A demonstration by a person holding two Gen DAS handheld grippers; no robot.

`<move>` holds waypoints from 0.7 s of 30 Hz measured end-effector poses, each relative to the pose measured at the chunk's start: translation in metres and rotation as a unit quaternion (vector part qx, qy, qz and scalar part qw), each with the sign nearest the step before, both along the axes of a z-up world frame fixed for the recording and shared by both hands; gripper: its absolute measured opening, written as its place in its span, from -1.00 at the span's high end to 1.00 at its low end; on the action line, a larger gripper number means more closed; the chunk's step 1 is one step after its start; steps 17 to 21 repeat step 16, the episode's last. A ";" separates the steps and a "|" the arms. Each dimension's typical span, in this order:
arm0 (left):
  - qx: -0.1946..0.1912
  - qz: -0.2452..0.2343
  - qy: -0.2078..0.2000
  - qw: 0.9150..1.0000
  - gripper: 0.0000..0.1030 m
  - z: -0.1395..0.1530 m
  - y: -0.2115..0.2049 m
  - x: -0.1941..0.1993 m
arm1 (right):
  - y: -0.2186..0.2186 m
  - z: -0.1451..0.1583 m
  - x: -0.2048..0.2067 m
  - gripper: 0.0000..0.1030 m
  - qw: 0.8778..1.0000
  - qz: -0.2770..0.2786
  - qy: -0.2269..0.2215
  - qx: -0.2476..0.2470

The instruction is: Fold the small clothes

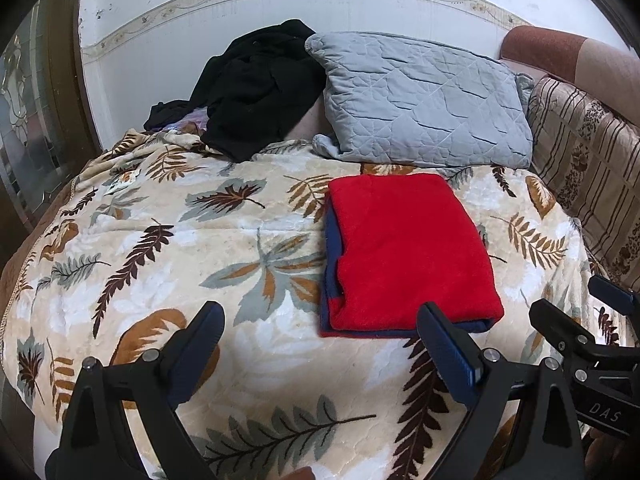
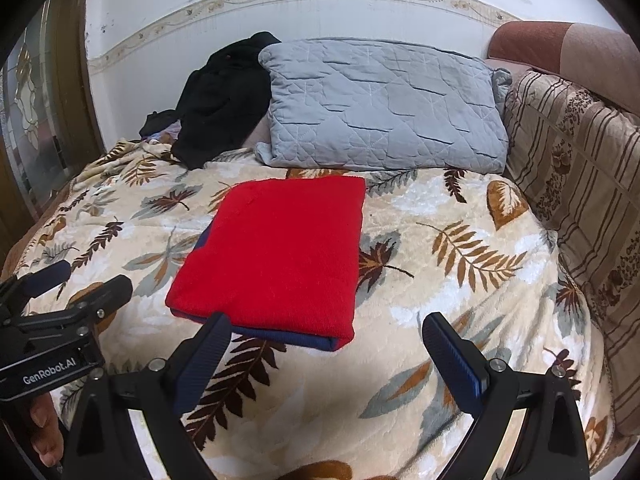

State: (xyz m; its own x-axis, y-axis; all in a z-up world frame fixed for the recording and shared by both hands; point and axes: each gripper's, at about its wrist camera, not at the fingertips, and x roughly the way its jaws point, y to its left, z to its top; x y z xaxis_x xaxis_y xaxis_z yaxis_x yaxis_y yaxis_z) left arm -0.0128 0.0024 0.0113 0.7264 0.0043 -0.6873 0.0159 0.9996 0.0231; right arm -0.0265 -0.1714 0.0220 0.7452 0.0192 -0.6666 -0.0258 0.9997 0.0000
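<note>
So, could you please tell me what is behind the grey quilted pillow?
A black garment is heaped behind the grey pillow, against the white wall; the pillow covers its right side. Striped bedding sits at the pillow's right. Anything else behind is hidden.

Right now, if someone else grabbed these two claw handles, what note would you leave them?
Left claw: open, holding nothing. Right claw: open, holding nothing.
The red garment with blue lining lies folded into a flat rectangle on the leaf-print blanket, in front of the grey pillow.
Done: this piece looks folded.
Left: the black clothes heaped by the wall seem unfolded.
</note>
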 end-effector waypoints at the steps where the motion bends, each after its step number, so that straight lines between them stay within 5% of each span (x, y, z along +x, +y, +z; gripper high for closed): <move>1: -0.001 0.000 0.001 1.000 -0.88 0.000 0.000 0.000 | 0.000 0.001 0.001 -0.91 1.000 0.000 0.000 -0.001; 21: 0.000 -0.007 -0.007 1.000 -0.88 0.001 -0.003 0.008 | -0.001 0.000 0.007 -0.91 1.000 0.000 0.001 -0.001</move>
